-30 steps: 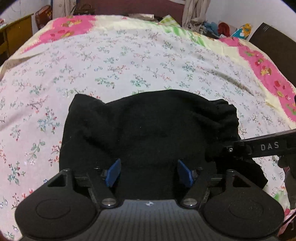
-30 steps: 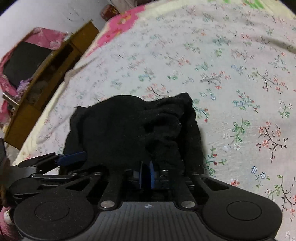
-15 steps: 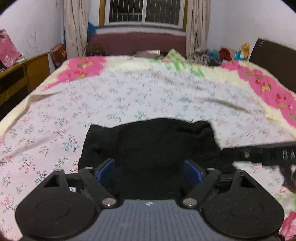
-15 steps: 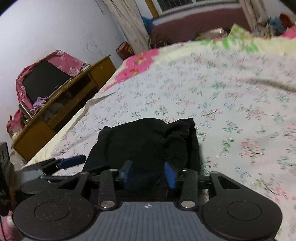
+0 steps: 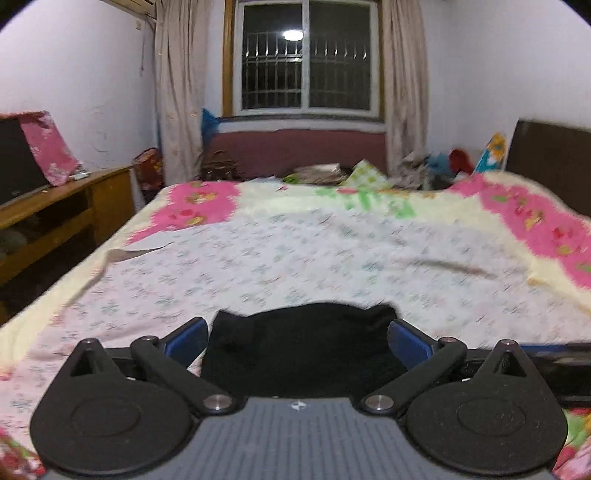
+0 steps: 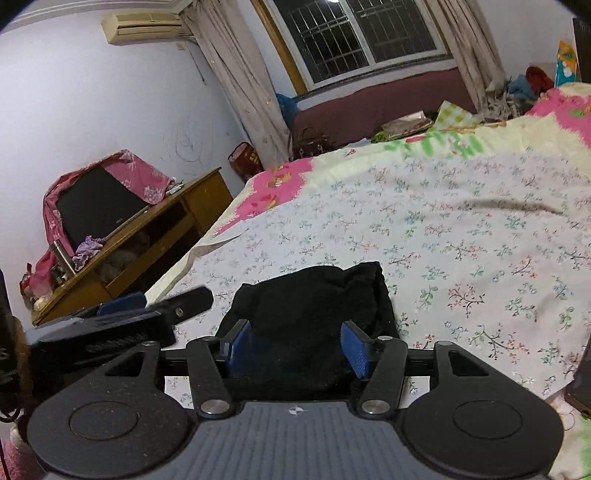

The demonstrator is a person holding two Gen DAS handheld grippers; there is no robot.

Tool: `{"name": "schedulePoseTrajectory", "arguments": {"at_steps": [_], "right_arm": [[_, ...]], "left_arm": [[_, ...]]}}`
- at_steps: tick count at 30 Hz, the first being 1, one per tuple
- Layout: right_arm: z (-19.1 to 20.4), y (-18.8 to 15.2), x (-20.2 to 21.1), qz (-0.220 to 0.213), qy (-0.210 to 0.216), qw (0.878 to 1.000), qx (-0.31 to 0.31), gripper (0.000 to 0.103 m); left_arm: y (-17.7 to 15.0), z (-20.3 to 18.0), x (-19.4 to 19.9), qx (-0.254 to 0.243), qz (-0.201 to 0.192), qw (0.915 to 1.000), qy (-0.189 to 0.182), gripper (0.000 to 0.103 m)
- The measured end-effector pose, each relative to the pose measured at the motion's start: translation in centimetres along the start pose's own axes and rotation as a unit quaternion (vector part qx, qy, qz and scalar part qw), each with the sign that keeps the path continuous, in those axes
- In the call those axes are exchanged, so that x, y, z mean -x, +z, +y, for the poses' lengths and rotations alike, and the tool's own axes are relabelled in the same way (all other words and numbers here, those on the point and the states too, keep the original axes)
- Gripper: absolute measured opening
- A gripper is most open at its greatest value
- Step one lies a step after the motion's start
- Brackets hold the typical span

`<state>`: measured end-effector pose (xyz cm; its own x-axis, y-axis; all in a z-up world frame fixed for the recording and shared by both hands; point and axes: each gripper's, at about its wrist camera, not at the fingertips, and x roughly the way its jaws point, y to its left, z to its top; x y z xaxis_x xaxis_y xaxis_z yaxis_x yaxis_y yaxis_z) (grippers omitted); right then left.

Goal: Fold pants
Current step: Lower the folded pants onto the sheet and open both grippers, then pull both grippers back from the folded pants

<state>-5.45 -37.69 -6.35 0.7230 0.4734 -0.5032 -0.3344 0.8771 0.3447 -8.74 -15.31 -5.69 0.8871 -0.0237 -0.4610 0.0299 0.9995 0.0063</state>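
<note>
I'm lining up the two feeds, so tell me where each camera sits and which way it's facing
Left wrist: on the left gripper, facing up the bed to the window; open fingers flank the pants.
Right wrist: on the right gripper, angled toward the cabinet; open fingers, left gripper at left.
Shared: pants, bed, window.

Pants: one folded black bundle is counted.
Grippers: two are seen, left gripper and right gripper.
Bed: one.
Window: one.
Curtains: two.
Air conditioner: one.
</note>
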Motion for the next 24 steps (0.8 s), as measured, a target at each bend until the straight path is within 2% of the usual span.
{"name": "schedulePoseTrajectory", "arguments": {"at_steps": [7,11,15,24], "right_arm": [[1.4,-1.0,-0.3,0.006,-0.008,1.0,0.008,0.044],[2.1,-1.7,-0.4,0.016,-0.018,1.0,0.012,0.044],[2.7,-2.7,-0.4,0.026,-0.031,0.999,0.023,0.044],[3.3,-4.4,-0.3,0.047,-0.046,0.998,0.02,0.048]], "left_arm": [[-1.6,0.2,0.9,-0.009,0.016,0.9997,0.015,0.103],[-2.2,0.2,1.0,-0.005,0.038,0.999,0.023,0.103],[-3.1,0.7,0.5,0.016,0.075,0.9969,0.017,0.103],[-5.1,1.0,0.5,0.028,0.11,0.9935,0.009,0.103]]}}
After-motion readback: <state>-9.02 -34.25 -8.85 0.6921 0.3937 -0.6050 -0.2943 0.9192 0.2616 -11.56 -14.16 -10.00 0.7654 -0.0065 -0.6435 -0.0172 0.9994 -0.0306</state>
